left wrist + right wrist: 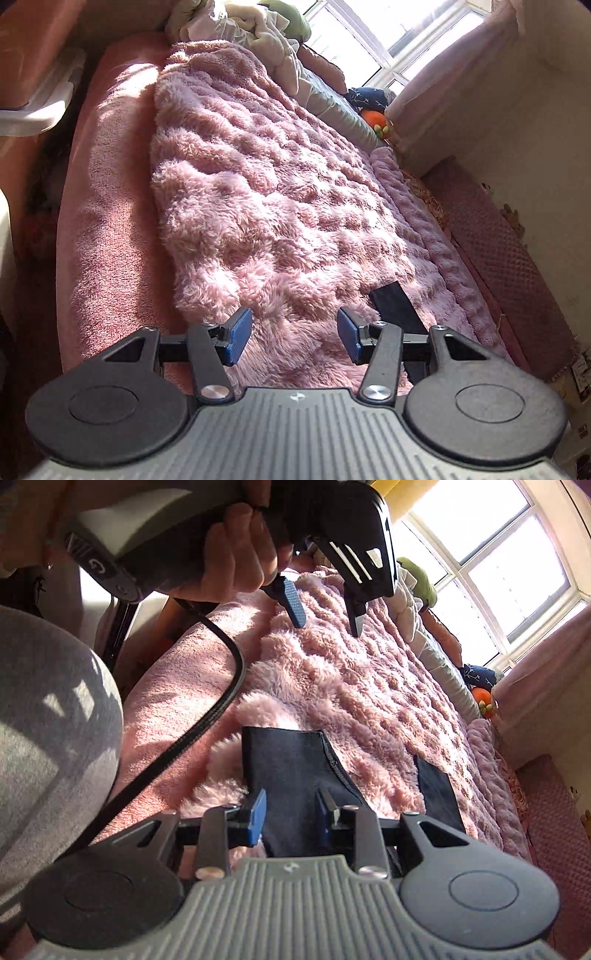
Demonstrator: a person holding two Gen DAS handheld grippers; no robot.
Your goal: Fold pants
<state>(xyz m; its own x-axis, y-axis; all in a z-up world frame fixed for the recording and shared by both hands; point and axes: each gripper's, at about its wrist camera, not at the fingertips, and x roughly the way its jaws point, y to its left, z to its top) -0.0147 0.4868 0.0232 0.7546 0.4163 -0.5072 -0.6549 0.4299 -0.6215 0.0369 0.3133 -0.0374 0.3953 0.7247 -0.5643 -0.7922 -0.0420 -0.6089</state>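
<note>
Your dark pants (295, 786) lie on the fluffy pink blanket (369, 686) covering the bed, near its close edge, with two leg ends pointing toward 12 o'clock. Your right gripper (291, 812) has its fingers partly closed around the left leg, with fabric between the pads; they seem to pinch it, so check the hold is firm and catches both layers before you lift. Your left gripper (293, 332) is wide open and empty above the blanket, with only a strip of the pants (397, 306) at 3 o'clock of its fingers. Bring it over the second leg end, take it level with the first, then carry both ends evenly so the fold lands square.

The right wrist view shows both leg ends, your left hand (232, 554) and the open left gripper at 12 o'clock. The left wrist view shows neither the grip nor the right gripper.
</note>
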